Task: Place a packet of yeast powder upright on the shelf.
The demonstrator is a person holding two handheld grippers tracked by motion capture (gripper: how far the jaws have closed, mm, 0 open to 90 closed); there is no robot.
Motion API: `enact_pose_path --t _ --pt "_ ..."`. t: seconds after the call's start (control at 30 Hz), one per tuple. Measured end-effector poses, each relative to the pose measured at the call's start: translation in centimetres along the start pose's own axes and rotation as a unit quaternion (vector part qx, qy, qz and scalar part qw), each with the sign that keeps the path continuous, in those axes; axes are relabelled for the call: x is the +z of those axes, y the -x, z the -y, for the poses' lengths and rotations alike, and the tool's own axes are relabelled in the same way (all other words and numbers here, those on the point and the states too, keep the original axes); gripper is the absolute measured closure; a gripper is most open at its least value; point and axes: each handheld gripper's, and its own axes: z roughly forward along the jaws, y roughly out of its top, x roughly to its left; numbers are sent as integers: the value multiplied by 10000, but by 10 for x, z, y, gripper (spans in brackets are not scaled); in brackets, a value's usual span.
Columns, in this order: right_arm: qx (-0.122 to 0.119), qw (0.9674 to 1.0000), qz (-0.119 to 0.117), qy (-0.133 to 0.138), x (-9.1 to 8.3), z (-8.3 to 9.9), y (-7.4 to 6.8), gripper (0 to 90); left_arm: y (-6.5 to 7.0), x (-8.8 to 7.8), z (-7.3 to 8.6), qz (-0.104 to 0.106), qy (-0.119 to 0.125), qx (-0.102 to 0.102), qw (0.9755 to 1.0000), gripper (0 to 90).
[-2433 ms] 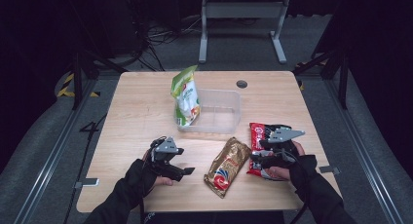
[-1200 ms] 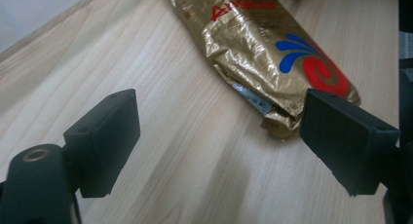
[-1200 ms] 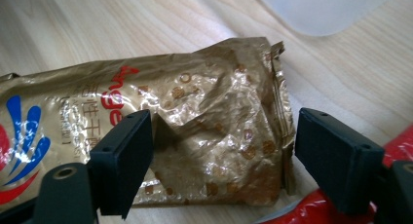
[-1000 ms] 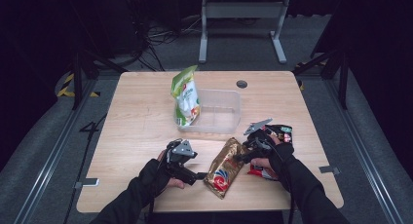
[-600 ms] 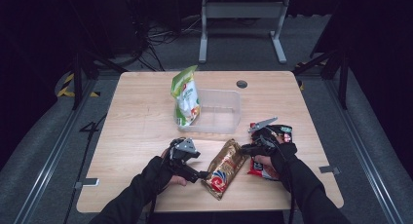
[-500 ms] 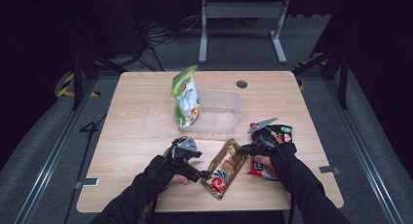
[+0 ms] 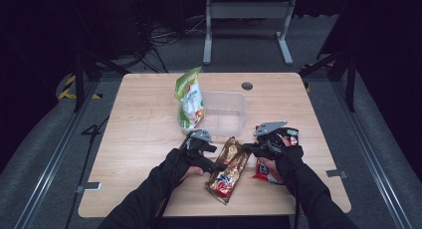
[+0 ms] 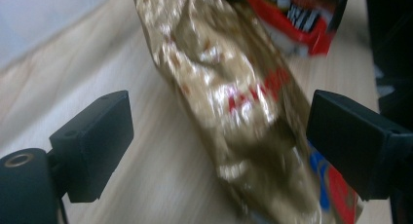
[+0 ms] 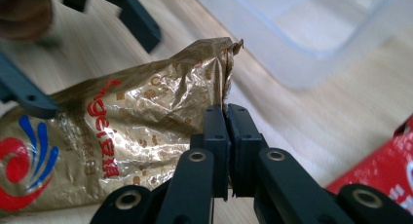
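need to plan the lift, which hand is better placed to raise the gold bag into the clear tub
Right. The right gripper is shut on the gold bag's top edge beside the clear tub; the left gripper has open jaws astride it.

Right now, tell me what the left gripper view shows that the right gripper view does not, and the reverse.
Left gripper view alone: the left tool with its jaws wide apart on either side of the gold snack bag, not pressing it, and a red packet's printed front.

Right gripper view alone: the right tool shut on the gold bag's edge, the clear plastic container behind it, and the bag's red and blue logo.

Both: the gold bag, the wooden table, and some part of the red packet.
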Motion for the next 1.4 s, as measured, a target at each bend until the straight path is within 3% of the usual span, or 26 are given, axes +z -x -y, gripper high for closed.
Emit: enact_pose_path --t 0.27,0.5,0.6,0.63,0.73,0.9,0.97,1.03,1.1,1.2,1.27,1.3,1.4 --pt "-443 9980 41 445 -10 -13 -15 886 -9 -5 -11 122 294 -83 9995 113" --pt "-690 9950 69 725 -13 -22 -24 887 -12 -8 -15 320 387 -119 9987 198" --pt "-766 9937 120 803 -13 -24 -28 887 -10 -7 -17 432 325 -31 9985 307" --pt "-784 9936 153 802 -13 -24 -29 888 -10 -7 -17 535 316 11 9981 403" --pt "-796 9935 198 784 -12 -24 -30 887 -7 -6 -19 417 261 65 9988 515" --pt "-663 9940 188 853 -14 -23 -28 877 -8 -11 -17 541 431 -34 9976 672" --pt "-646 9940 198 866 -14 -22 -28 837 -7 -12 -17 461 447 -21 9979 700" --pt "-492 9943 192 929 -17 -21 -25 731 -8 -14 -16 470 488 -25 9977 716" --pt "-434 9940 272 965 -23 -19 -24 631 -8 -17 -15 349 615 -130 9974 722" --pt "-357 9945 302 932 -36 -9 -19 556 -9 -26 -14 202 814 -152 9964 728" --pt "-356 9946 429 870 -45 -1 -15 536 -8 -34 -14 49 1066 -185 9941 732" --pt "-356 9946 429 870 -45 -1 -15 536 -8 -34 -14 49 1066 -185 9941 736" --pt "-142 9942 616 869 -65 19 -3 499 -5 -47 -16 -155 1363 -118 9905 740"
